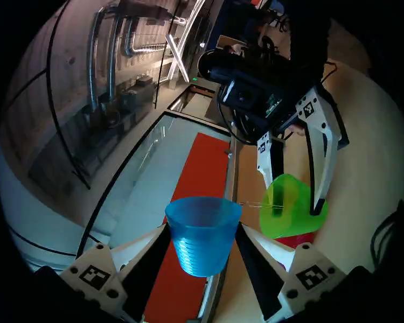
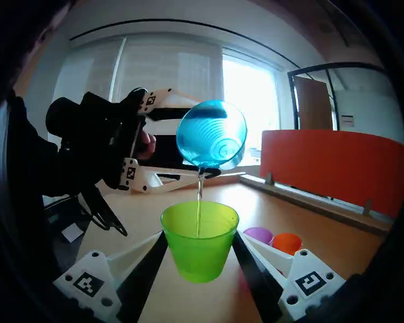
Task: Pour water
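Left gripper [image 1: 203, 232] clamps blue cup [image 2: 211, 133]; right gripper [image 2: 200, 239] clamps green cup [image 2: 200, 250]. Aim your stream [image 2: 200, 200] mid-cup; tilt slowly.

My left gripper [image 1: 202, 229] is clamped on the blue cup [image 1: 203, 237] and tipped over, up above the right one. My right gripper [image 2: 199, 237] sits level, both fingers squeezing the green cup [image 2: 200, 250]. A hand [image 2: 146, 143] is wrapped round the left gripper's handle.
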